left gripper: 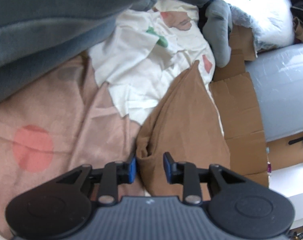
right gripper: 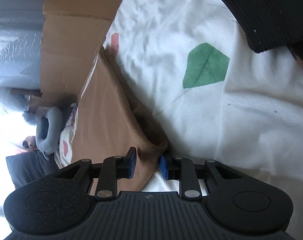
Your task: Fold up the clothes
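Note:
A brown garment (left gripper: pixel 183 120) lies along the right edge of a white sheet with coloured patches (left gripper: pixel 143 70). In the left wrist view its near end is bunched between the blue pads of my left gripper (left gripper: pixel 150 168), which is shut on it. The right wrist view is rolled sideways. It shows the brown garment (right gripper: pixel 111 110) as a long folded strip. One corner of the strip fills the gap of my right gripper (right gripper: pixel 148 166), and both pads press on the cloth. The white sheet (right gripper: pixel 191 120) carries a green leaf shape (right gripper: pixel 206 66).
A pink blanket with a red dot (left gripper: pixel 51 120) lies at the left, under a grey-blue fleece (left gripper: pixel 41 20). Flattened cardboard (left gripper: pixel 239 108) and a grey plastic-wrapped roll (left gripper: pixel 281 90) border the right side. A grey neck pillow (right gripper: pixel 49 132) lies beyond. A black knit item (right gripper: pixel 271 10) overhangs the sheet.

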Available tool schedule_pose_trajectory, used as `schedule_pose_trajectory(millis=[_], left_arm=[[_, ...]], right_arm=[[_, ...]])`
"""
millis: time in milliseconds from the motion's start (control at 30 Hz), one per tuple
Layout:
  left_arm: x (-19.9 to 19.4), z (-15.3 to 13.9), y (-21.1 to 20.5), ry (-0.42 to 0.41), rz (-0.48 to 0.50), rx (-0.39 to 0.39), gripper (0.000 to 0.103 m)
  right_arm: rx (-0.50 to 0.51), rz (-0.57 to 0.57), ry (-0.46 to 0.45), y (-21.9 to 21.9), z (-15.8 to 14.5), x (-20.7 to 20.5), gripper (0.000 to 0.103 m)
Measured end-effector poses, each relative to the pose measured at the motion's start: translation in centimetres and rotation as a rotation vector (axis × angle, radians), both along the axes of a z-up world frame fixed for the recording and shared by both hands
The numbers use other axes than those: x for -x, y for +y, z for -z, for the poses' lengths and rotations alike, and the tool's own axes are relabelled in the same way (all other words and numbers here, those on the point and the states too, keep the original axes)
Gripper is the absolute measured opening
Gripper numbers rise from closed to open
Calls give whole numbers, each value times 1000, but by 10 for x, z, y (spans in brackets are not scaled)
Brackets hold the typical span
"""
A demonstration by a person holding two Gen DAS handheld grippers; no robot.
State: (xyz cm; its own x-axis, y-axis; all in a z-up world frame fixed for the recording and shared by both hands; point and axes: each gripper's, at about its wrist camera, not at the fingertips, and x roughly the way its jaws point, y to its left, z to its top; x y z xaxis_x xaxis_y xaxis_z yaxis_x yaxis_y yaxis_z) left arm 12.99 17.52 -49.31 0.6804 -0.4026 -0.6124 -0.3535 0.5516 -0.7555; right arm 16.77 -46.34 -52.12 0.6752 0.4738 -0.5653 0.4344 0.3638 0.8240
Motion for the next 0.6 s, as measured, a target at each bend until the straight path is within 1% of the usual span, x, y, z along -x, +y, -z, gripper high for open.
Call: schedule_pose_trajectory(millis=[67, 100, 133, 167, 267, 333, 400, 500, 600], left_arm=[[-2, 0, 2, -8, -7, -3, 22], [-4, 0, 3, -12, -11, -4, 16], [-4, 0, 4, -15, -12, 0, 12], [-5, -2, 4, -17, -5, -7, 12], [-4, -7, 4, -14, 8, -27, 8], [-1, -10, 5, -24, -3, -11, 7], [1, -14, 6, -13, -15, -24, 7], [4, -18, 6, -7, -25, -22, 6], [7, -24, 7, -5, -38, -11, 6]], right_arm=[[-6, 13, -6, 0, 2, -2, 30], [-2, 14, -9, 1, 2, -4, 29], [3, 12, -9, 1, 2, -4, 26], [8, 9, -6, 1, 1, -5, 12], [14, -1, -9, -1, -1, -7, 7], [37, -12, -12, -2, -6, -9, 5], [49, -15, -10, -3, -11, -10, 4], [62, 1, -3, -7, -17, -9, 3], [83, 15, -20, -10, -28, -6, 3]])
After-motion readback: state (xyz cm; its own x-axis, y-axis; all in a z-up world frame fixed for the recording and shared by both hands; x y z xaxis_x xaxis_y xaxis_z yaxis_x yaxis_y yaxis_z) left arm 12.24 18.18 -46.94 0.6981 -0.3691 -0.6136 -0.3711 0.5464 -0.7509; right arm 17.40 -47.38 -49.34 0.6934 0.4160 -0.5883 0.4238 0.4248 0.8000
